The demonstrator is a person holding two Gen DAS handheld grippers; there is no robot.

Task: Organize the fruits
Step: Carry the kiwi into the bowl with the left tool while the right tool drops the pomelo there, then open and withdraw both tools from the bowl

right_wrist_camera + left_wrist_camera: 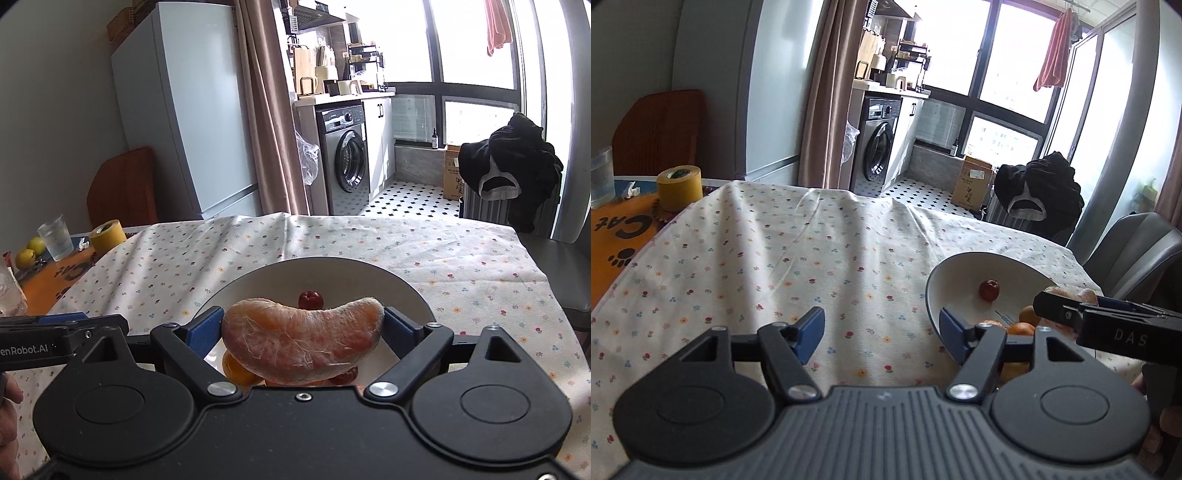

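Right tool (pixel 303 328) gripping segment (pixel 303 341) (over bowl (pixel 413 291))

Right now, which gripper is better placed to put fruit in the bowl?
Right. The right gripper is shut on the pomelo segment above the bowl; the left gripper is open and empty beside the rim.

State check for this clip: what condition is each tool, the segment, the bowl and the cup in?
Left tool: open, empty, beside the bowl.
Right tool: shut on the segment.
Segment: peeled, held above the bowl.
Bowl: upright, holding oranges and a small red fruit.
Cup: upright, looks partly filled.
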